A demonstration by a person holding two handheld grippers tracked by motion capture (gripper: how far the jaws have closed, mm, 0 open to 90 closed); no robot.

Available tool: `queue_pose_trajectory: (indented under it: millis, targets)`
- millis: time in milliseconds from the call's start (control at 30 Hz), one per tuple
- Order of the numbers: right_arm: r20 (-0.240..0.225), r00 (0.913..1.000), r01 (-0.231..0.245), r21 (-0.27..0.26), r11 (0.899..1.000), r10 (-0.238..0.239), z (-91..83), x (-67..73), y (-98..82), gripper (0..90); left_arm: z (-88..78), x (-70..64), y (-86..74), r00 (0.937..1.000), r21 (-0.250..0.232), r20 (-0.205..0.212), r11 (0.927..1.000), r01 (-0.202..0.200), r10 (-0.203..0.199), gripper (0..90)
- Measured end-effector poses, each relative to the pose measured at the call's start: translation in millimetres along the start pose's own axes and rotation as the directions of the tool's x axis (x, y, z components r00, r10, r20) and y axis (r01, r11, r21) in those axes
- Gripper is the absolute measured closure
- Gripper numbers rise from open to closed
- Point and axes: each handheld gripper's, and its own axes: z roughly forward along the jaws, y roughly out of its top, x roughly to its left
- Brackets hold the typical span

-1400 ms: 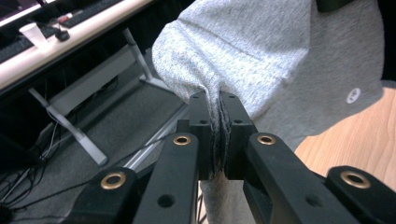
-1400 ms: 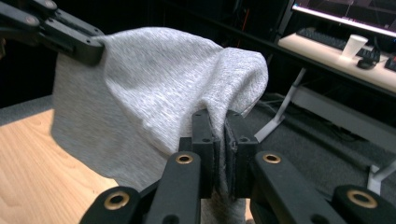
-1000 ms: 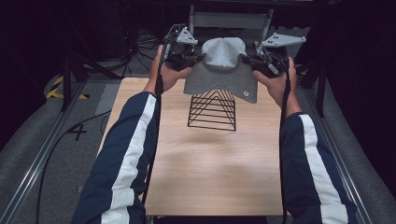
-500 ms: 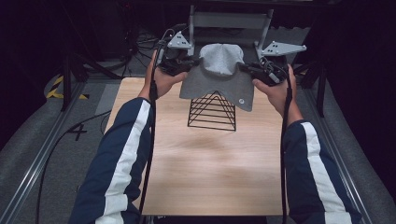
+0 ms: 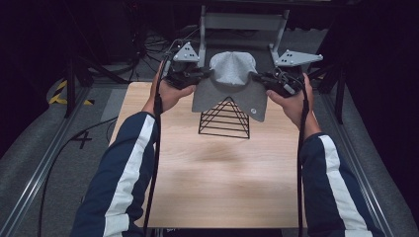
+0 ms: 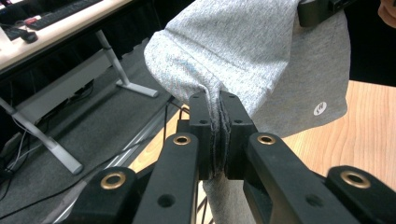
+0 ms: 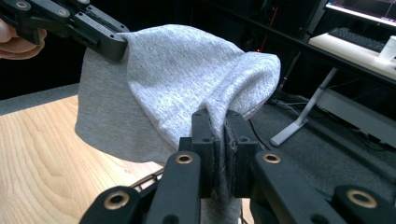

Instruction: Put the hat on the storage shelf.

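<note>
A grey knit cloth (image 5: 230,81) with a small round white logo hangs stretched between my two grippers above the far end of the wooden table (image 5: 212,182). My left gripper (image 5: 200,76) is shut on the cloth's left edge, the fabric pinched between its pads (image 6: 219,135). On the right edge my right gripper (image 5: 262,79) is shut too, its pads (image 7: 219,140) clamping a fold of the cloth (image 7: 177,88). Under the cloth stands a black wire rack (image 5: 225,118) shaped like a row of triangles; the cloth's lower edge drapes over its peak.
A grey metal frame (image 5: 242,24) stands beyond the table's far edge. Cables (image 5: 64,148) run over the dark floor at the left, beside a rail (image 5: 44,173). A desk with a keyboard (image 6: 56,14) sits off to the side. The table's near half is bare wood.
Both hands have carried the cloth a little farther from the person and slightly lower, so it now drapes over the rack's peak. Both grips are unchanged.
</note>
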Motion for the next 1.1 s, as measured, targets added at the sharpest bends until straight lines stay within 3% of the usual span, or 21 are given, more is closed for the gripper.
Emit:
queue_pose_trajectory:
  millis: [233, 533, 867, 1100]
  targets:
    - [-0.014, 0.9999, 0.001, 0.008, 1.0, -0.001, 2.8, 0.9, -8.2, 84.5, -3.5, 4.0, -6.8, 0.9994, -0.03, 0.007, 0.999, 0.034, -0.034, 85.3]
    - [-0.018, 0.9995, 0.027, -0.017, 0.999, -0.027, -14.5, 9.5, 0.1, 84.6, -22.3, -9.9, 4.3, 0.9997, -0.073, 0.013, 0.9971, -0.02, 0.021, 85.3]
    - [-0.01, 0.9985, 0.054, -0.026, 0.998, -0.054, -26.1, 15.1, 2.9, 84.6, -23.2, -18.3, 6.8, 0.9988, -0.062, 0.013, 0.997, -0.046, 0.047, 85.3]
    - [-0.011, 0.999, 0.045, -0.002, 0.999, -0.045, -19.1, 12.4, -10.5, 84.5, -8.4, -16.2, -10.9, 0.9992, -0.004, 0.001, 0.9992, -0.04, 0.04, 85.1]
